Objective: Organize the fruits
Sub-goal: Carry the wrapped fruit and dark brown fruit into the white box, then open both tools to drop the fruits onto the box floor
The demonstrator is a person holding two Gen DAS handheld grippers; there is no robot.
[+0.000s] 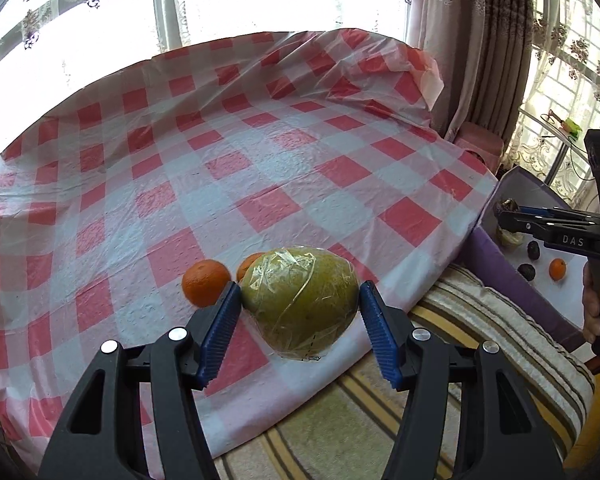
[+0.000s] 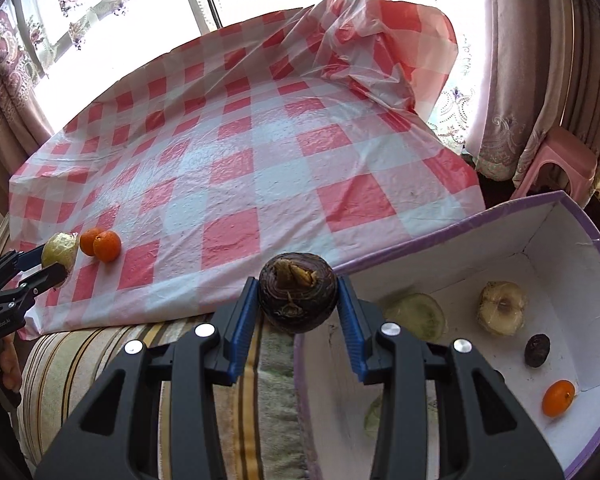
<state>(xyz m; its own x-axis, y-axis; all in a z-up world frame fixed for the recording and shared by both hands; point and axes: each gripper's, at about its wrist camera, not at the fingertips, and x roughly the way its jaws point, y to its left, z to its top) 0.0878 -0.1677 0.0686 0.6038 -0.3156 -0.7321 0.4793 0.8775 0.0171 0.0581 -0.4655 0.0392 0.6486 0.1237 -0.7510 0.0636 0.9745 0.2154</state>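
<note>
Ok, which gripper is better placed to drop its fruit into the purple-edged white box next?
Right. The right gripper, shut on the dark round fruit, is at the purple-edged white box; the left gripper holds the plastic-wrapped green fruit over the checked tablecloth.

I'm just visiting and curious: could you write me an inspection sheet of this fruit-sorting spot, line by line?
Surface: red-checked plastic cloth, its far corner rumpled.
Job's things: two oranges on the cloth; purple-edged box holding an orange, dark fruits and pale slices.
Clutter: nothing seen.
Grippers: left gripper clamps a wrapped green fruit; right gripper clamps a dark round fruit at the box edge.
Cables: nothing seen.
Surroundings: bright windows, lace curtains, pink stool, striped cover.
</note>
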